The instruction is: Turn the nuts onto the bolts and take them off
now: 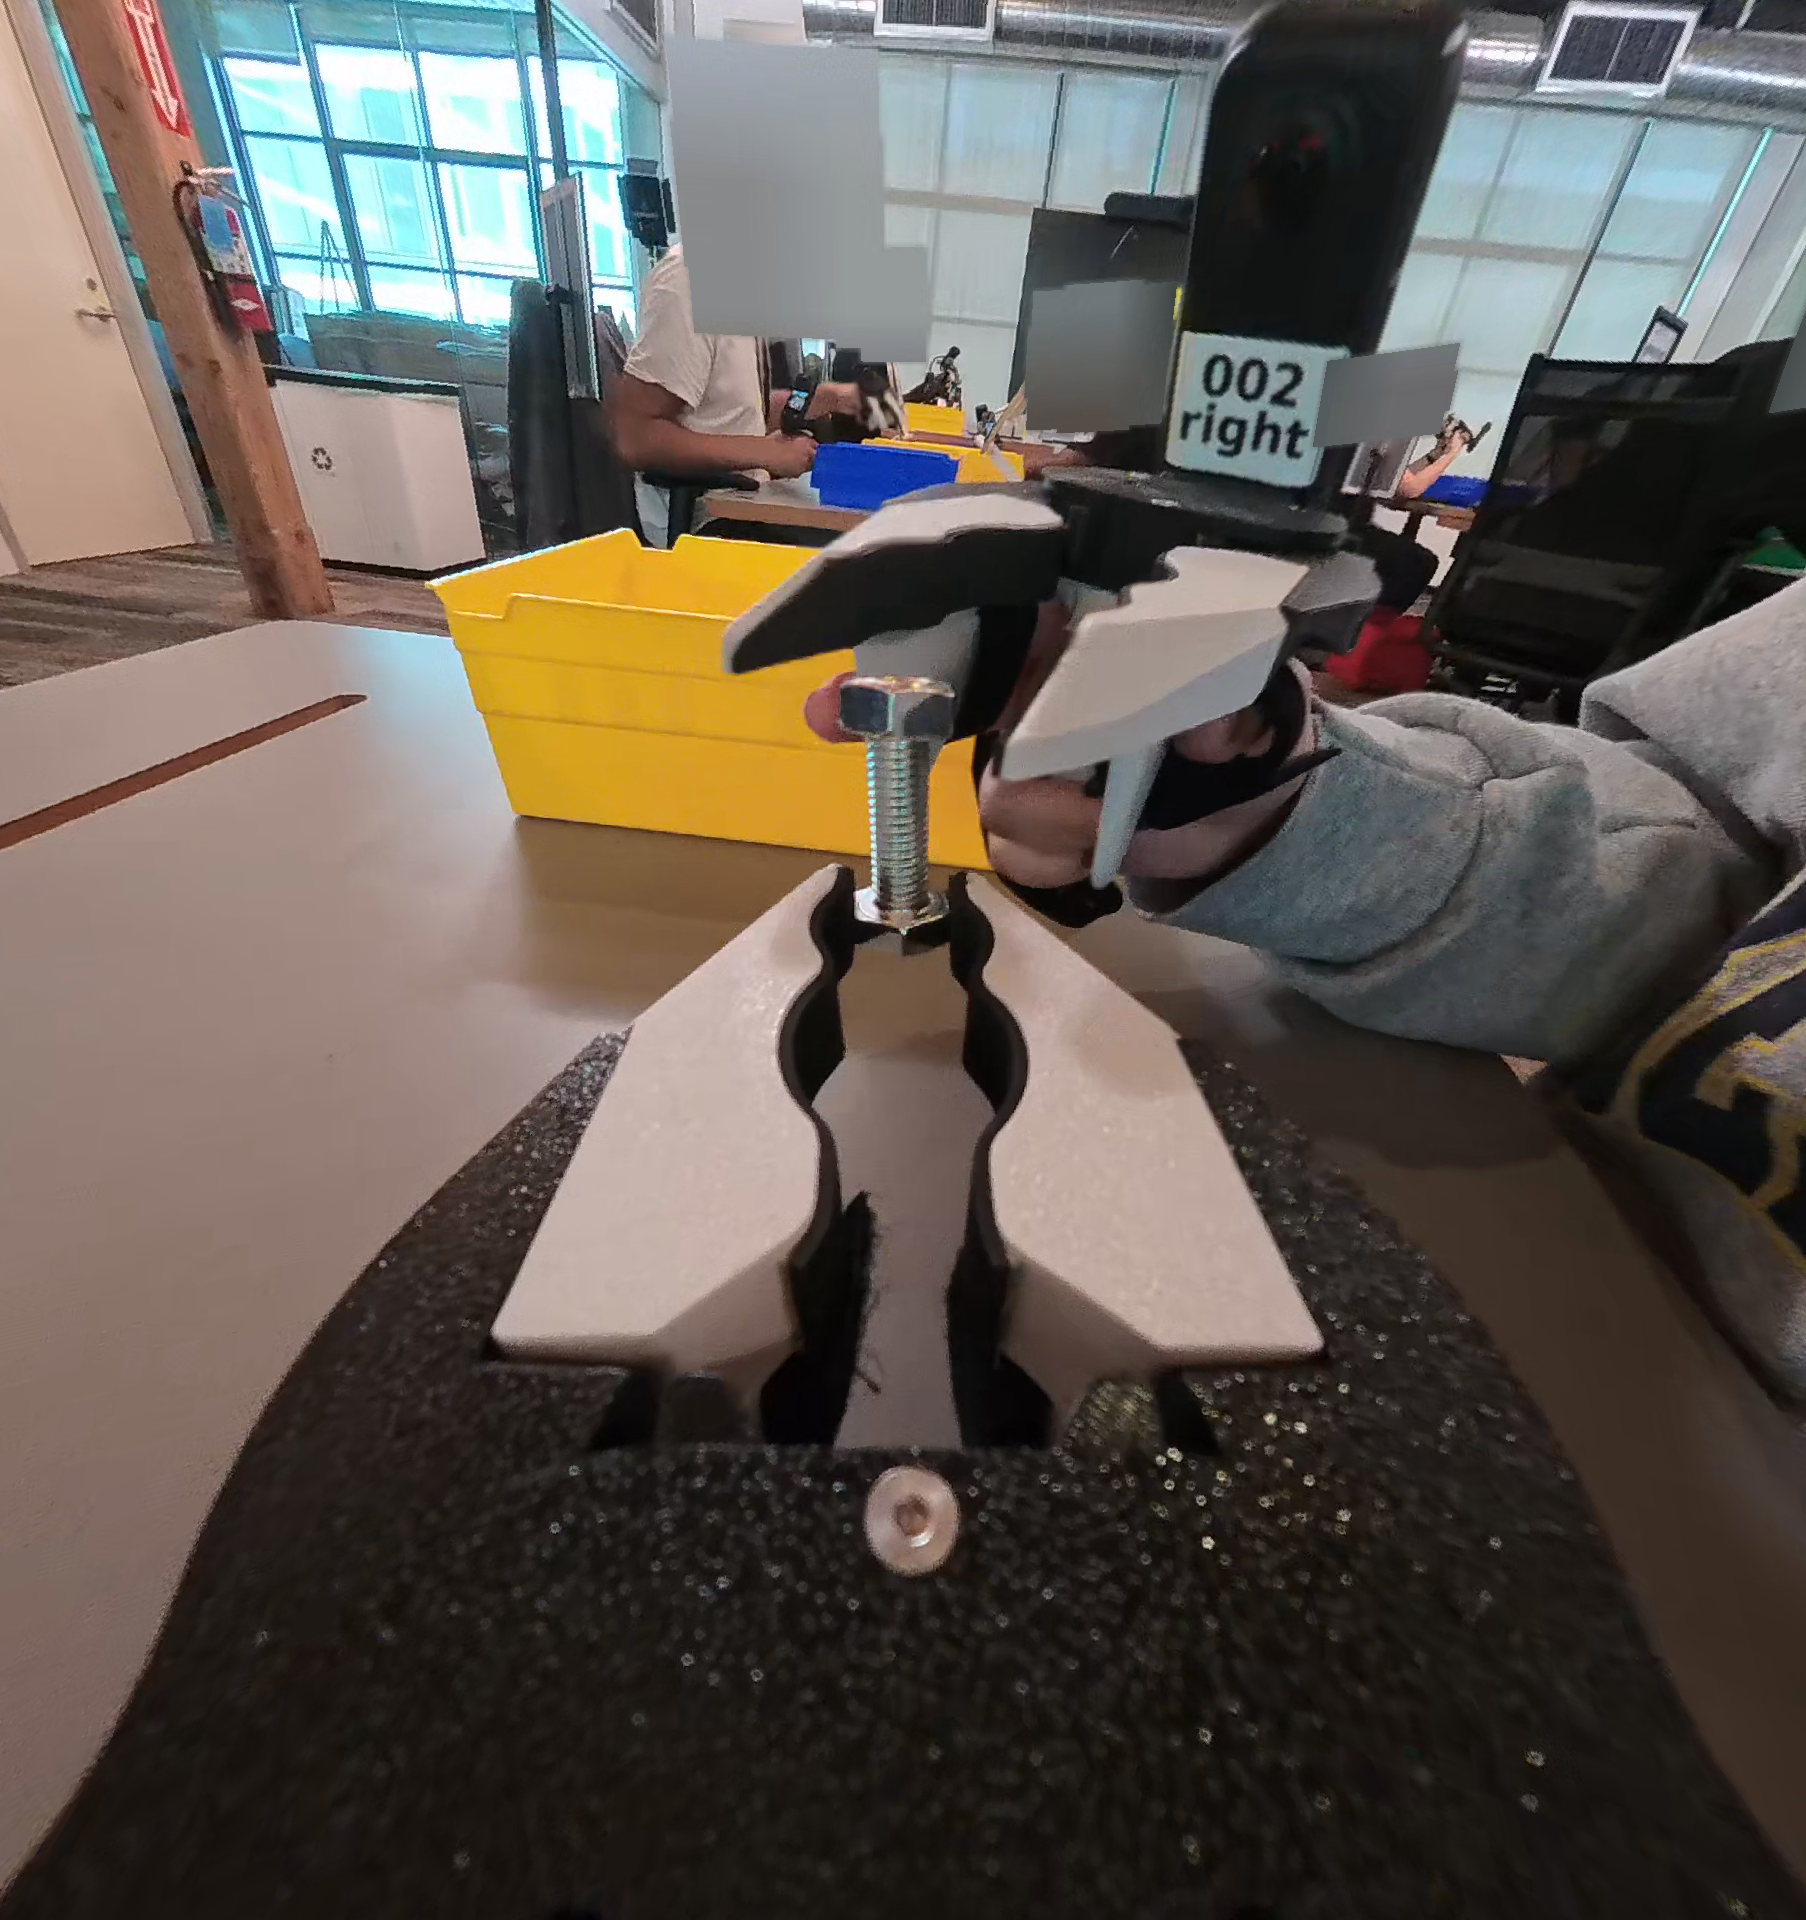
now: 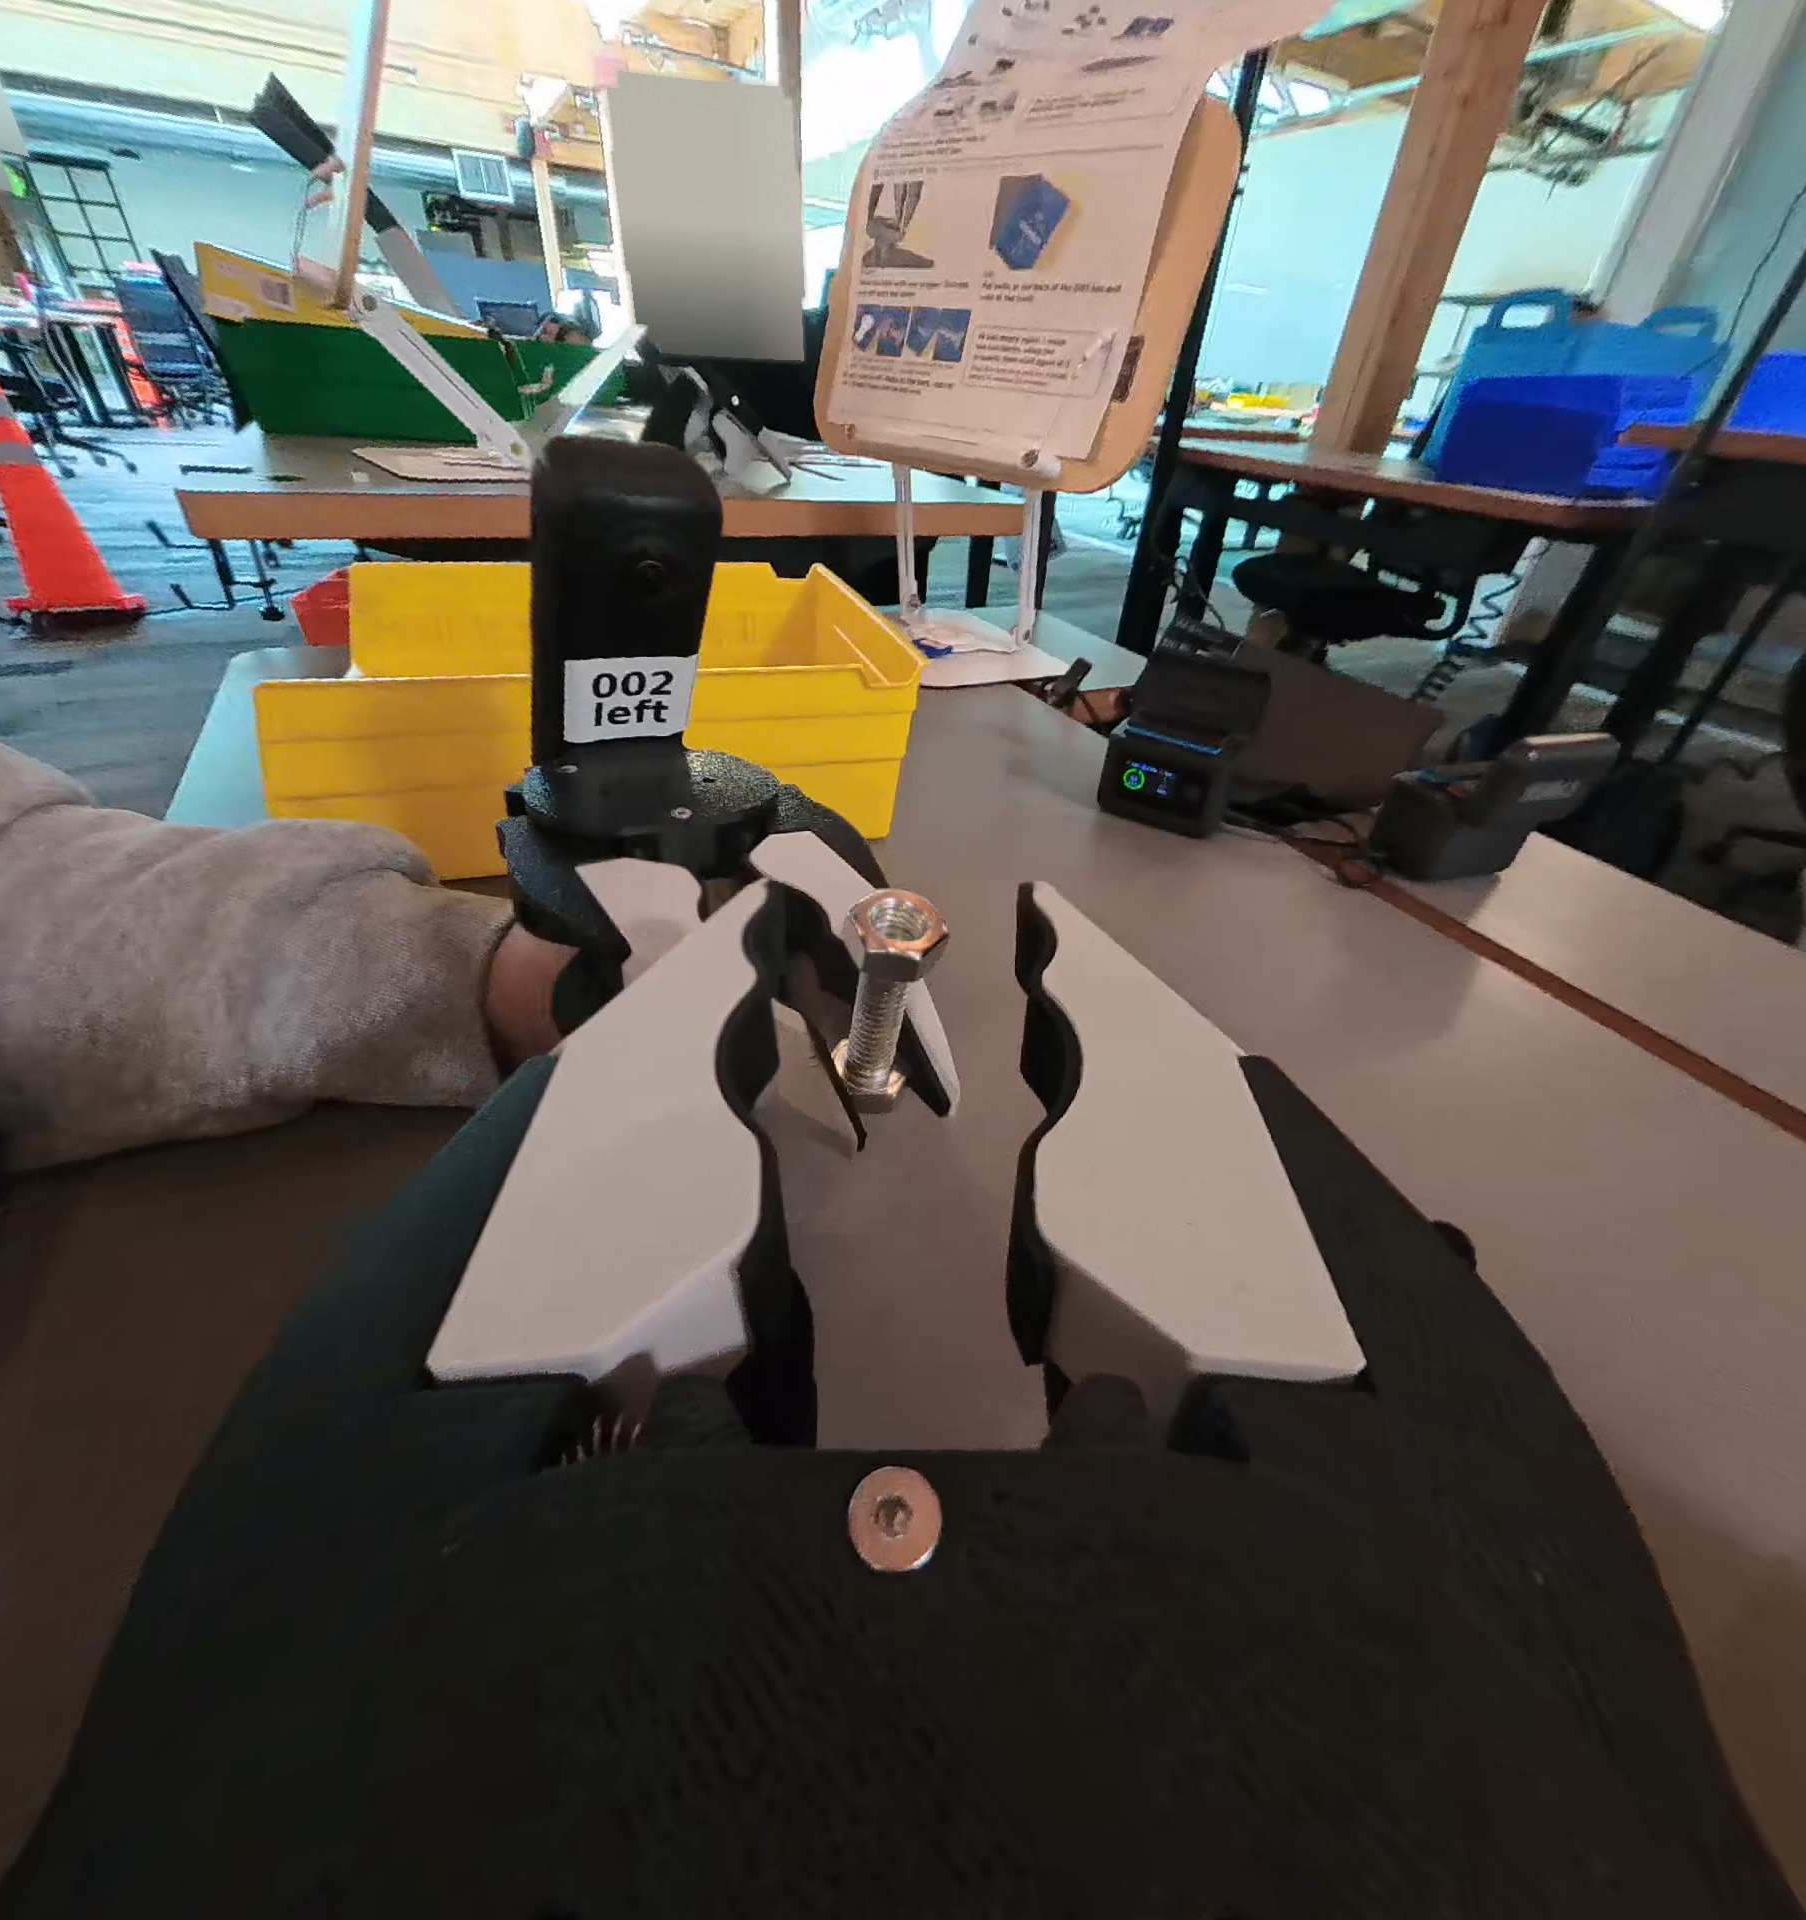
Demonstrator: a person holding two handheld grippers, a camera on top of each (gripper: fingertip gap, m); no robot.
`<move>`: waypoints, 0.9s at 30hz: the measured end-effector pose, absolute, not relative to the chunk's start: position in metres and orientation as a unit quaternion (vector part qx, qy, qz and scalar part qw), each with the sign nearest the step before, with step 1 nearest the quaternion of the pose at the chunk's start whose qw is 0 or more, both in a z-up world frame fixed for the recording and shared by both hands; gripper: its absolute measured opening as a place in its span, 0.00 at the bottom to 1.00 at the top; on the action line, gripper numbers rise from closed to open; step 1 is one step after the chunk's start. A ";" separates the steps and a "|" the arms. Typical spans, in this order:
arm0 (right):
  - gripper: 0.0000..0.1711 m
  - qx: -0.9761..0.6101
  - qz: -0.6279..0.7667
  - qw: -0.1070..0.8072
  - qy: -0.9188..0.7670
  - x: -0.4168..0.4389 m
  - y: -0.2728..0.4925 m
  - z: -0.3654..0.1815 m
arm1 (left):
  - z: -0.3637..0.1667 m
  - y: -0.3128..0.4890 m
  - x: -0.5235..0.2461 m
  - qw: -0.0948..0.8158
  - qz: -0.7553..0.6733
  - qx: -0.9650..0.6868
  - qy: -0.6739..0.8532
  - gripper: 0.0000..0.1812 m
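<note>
A silver bolt (image 1: 900,805) stands upright, head down, above the grey table (image 1: 255,987). My left gripper (image 1: 899,912) is shut on the bolt's hex head at its fingertips. A hex nut (image 1: 896,707) sits on the top end of the thread. My right gripper (image 1: 878,707) is open, with one finger on each side of the nut, not closed on it. In the right wrist view the nut (image 2: 896,933) lies between the open right gripper's (image 2: 904,914) tips, above the bolt (image 2: 876,1023). The left gripper (image 2: 878,1096) holds the bolt from behind.
A yellow bin (image 1: 608,665) stands just behind the bolt and also shows in the right wrist view (image 2: 805,707). A small black device with a screen (image 2: 1179,769) and another dark device (image 2: 1481,810) sit at the right. An instruction board on a stand (image 2: 1024,260) is behind. Grey sleeves (image 1: 1450,862) reach in. My right fingertips sit around 5 centimeters from my left ones.
</note>
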State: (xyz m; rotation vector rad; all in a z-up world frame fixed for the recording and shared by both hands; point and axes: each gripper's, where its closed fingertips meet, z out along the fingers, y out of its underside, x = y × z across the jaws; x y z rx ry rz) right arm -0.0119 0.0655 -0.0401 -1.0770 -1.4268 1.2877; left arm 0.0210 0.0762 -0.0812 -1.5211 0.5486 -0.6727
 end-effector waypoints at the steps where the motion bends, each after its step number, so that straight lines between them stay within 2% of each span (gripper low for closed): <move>1: 0.25 -0.432 0.526 0.448 -0.579 -0.011 0.063 -0.040 | -0.081 0.075 0.022 0.640 -0.298 -0.665 0.242 0.09; 4: 0.21 -0.424 0.540 0.427 -0.588 -0.009 0.059 -0.041 | -0.080 0.072 0.025 0.635 -0.314 -0.659 0.254 0.09; 7: 0.11 -0.414 0.540 0.420 -0.601 -0.007 0.056 -0.041 | -0.079 0.068 0.029 0.629 -0.331 -0.652 0.265 0.09; 10: 0.10 -0.400 0.539 0.392 -0.629 -0.003 0.050 -0.045 | -0.082 0.062 0.034 0.611 -0.346 -0.652 0.285 0.09; 16: 0.10 -0.374 0.551 0.278 -0.693 0.013 0.038 -0.052 | -0.088 0.049 0.047 0.578 -0.374 -0.647 0.328 0.09; 19: 0.10 -0.391 0.552 0.310 -0.668 0.006 0.046 -0.049 | -0.084 0.058 0.041 0.593 -0.367 -0.655 0.291 0.09; 24: 0.10 -0.458 0.493 0.435 -0.598 -0.012 0.067 -0.048 | -0.085 0.076 0.024 0.619 -0.319 -0.680 0.227 0.09; 27: 0.10 -0.473 0.462 0.480 -0.576 -0.015 0.070 -0.049 | -0.086 0.078 0.022 0.622 -0.310 -0.685 0.219 0.09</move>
